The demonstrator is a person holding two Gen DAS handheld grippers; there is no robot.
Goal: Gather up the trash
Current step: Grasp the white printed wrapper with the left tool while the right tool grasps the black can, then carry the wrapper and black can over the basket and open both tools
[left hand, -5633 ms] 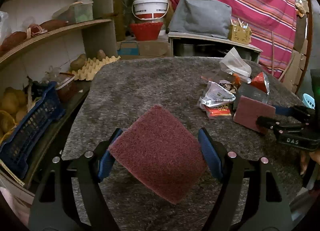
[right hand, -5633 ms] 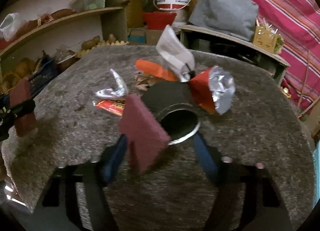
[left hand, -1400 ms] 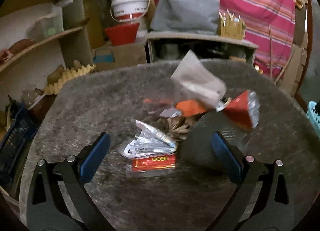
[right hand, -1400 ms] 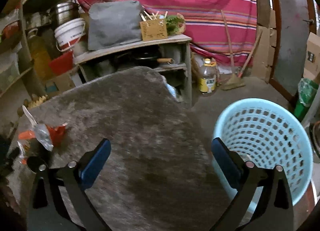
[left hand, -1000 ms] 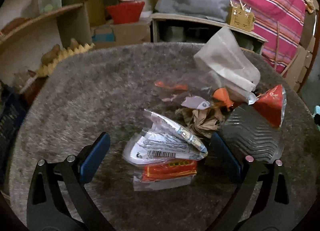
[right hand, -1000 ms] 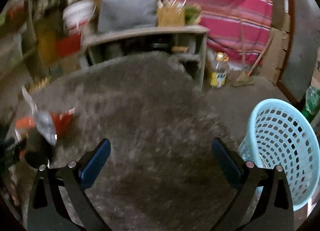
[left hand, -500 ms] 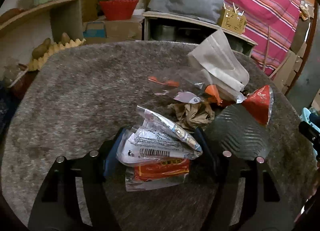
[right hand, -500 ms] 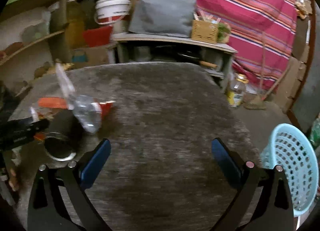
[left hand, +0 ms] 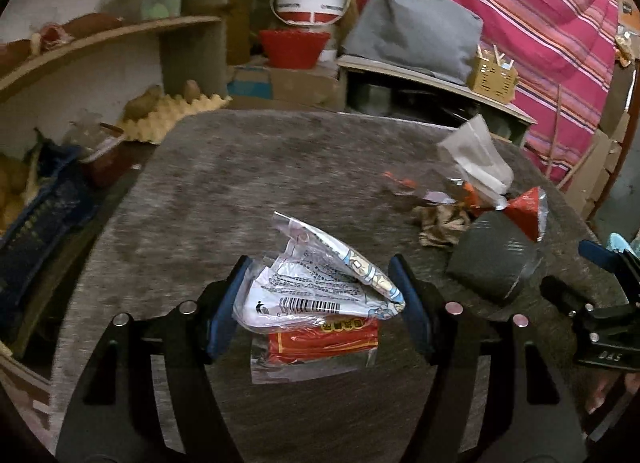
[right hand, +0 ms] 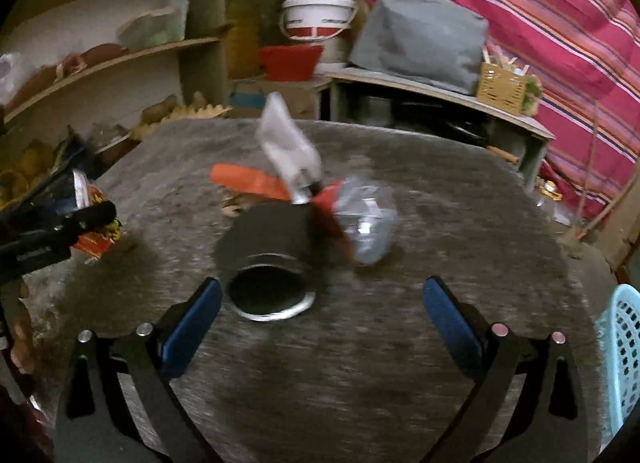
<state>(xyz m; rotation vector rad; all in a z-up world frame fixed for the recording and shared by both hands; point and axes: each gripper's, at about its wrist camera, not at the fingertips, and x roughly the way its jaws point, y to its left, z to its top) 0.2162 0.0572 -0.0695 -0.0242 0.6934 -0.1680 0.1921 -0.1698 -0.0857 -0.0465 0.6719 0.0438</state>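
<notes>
My left gripper (left hand: 318,299) is shut on a bundle of wrappers: a white printed wrapper (left hand: 320,283) over a red packet (left hand: 324,339), lifted off the grey carpeted table (left hand: 280,175). It also shows at the left of the right wrist view (right hand: 86,219). My right gripper (right hand: 320,315) is open and empty, just in front of a black tin (right hand: 268,259) lying on its side. Behind the tin lie a red foil bag (right hand: 356,219), an orange wrapper (right hand: 248,181) and a grey pouch (right hand: 288,147). A crumpled brown paper (left hand: 440,223) lies by the tin (left hand: 496,263).
A light blue basket (right hand: 622,351) stands off the table's right edge. Shelves with a blue crate (left hand: 36,223) and an egg tray (left hand: 172,111) are to the left. A low shelf with a grey bag (left hand: 412,27) stands behind the table.
My left gripper closed on the white and red wrappers and lifted them off the table, drawing back left. My right gripper swung from the basket side to face the black tin, staying open.
</notes>
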